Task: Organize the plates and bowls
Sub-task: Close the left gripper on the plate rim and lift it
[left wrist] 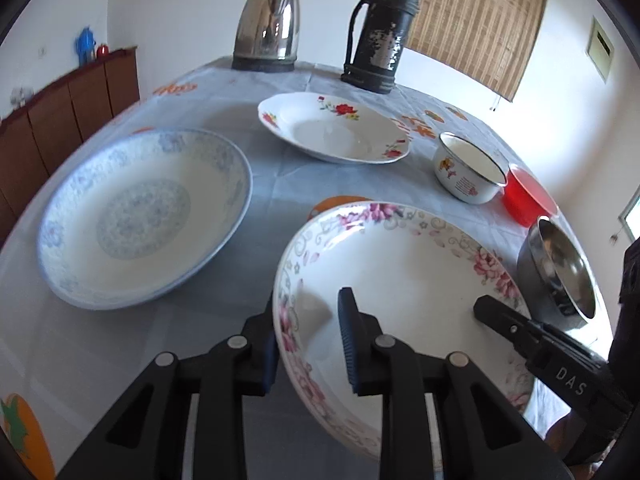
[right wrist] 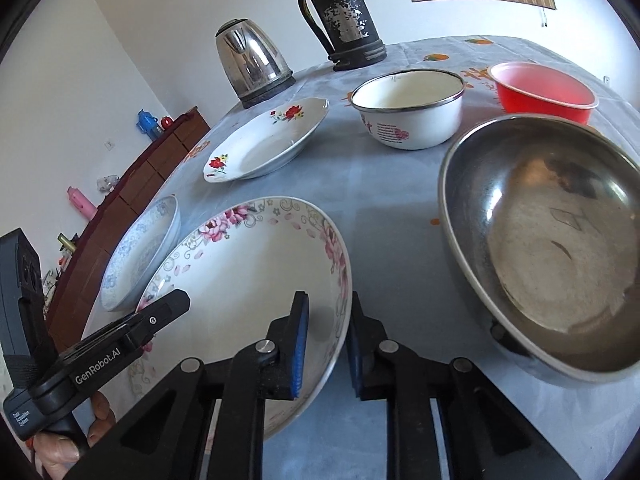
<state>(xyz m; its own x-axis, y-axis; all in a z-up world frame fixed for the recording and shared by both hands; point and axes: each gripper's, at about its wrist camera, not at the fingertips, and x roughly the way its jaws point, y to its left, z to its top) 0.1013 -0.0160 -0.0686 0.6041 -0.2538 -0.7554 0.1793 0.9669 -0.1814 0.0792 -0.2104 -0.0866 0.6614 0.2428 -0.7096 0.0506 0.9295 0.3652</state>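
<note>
In the left wrist view, a brown cabinet [left wrist: 68,108] runs up the left edge, with a blue item on top of it at the upper left; right of it the table [left wrist: 256,196], under a pale blue cloth, fills the frame; at centre left lies the blue-patterned plate [left wrist: 140,220]; at top centre stands a steel kettle [left wrist: 268,26], with a dark flask [left wrist: 380,36] beside it; in front of those sits the red-flower plate [left wrist: 334,128]; lower centre right, the pink-flower plate [left wrist: 400,300] is tilted, its left rim caught between the two pads of the left gripper [left wrist: 308,344], one pad outside the rim and one inside the bowl of the plate, clamped on it; to the right stand a white enamel bowl [left wrist: 470,170], a red bowl [left wrist: 526,196] just beside it, and a steel bowl [left wrist: 560,268] at the right edge.

In the right wrist view, the left gripper enters at lower left, a hand [right wrist: 68,436] around its handle; the pink-flower plate sits at lower centre; the right gripper [right wrist: 326,348] pinches its right rim, one pad on each side, closed on it; the steel bowl fills the right side, apart from the plate; the white enamel bowl and red bowl sit at upper right.
</note>
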